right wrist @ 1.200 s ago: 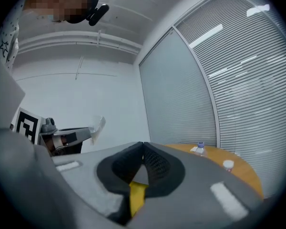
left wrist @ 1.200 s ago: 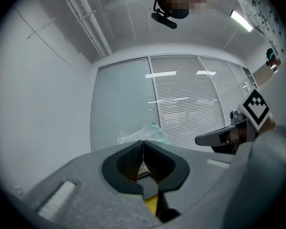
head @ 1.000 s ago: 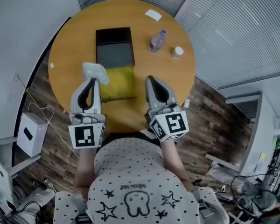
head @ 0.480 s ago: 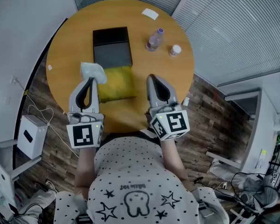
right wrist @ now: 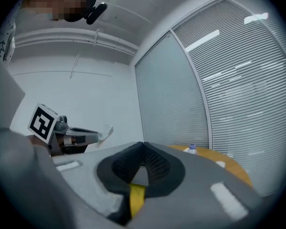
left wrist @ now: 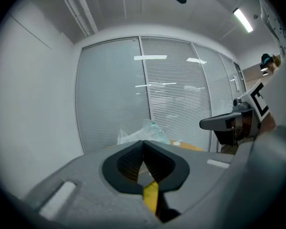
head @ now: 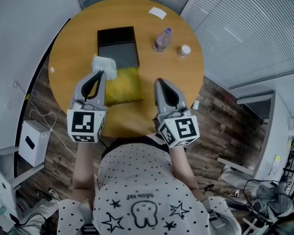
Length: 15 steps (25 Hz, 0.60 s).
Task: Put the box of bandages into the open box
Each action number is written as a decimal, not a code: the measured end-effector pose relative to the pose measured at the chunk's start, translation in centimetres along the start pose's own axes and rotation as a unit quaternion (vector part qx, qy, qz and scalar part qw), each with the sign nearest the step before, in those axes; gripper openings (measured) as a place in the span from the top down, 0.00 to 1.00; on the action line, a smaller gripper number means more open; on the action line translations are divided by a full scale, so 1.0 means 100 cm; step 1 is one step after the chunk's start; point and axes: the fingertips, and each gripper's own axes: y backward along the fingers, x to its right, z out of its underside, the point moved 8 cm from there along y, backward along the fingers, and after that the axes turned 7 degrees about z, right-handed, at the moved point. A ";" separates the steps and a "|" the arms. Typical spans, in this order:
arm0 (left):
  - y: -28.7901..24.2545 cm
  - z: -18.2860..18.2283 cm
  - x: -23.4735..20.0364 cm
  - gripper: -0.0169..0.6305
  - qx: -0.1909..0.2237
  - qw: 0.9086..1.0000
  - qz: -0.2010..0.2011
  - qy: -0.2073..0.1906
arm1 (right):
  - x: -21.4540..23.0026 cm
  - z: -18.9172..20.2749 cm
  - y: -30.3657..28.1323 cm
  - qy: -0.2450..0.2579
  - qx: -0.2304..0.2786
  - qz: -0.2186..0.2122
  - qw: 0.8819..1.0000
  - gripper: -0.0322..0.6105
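Left tongs (head: 100,73) are clamped on the plastic-wrapped bandage pack (head: 104,65), by the open box (head: 118,45) mid-counter (head: 68,43); right tongs (head: 158,82) are closed, empty.

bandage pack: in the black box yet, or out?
Out. The left gripper has its jaws shut on the bandage pack, pinched at their tips beside the black box's near left corner, not inside it.
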 end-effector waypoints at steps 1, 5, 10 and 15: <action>-0.004 0.003 -0.001 0.96 -0.011 1.000 0.003 0.002 | 0.000 0.000 0.001 0.000 -0.001 0.001 1.000 0.94; -0.017 0.016 -0.002 0.96 -0.041 0.999 0.013 0.015 | 0.002 0.003 0.003 0.002 -0.006 0.007 1.000 0.94; -0.032 0.037 0.005 0.96 -0.068 0.997 0.033 0.020 | 0.004 0.005 0.006 0.003 -0.014 0.015 1.000 0.94; -0.047 0.060 0.011 0.96 -0.093 0.994 0.046 0.032 | 0.011 0.007 0.008 0.005 -0.019 0.026 0.999 0.94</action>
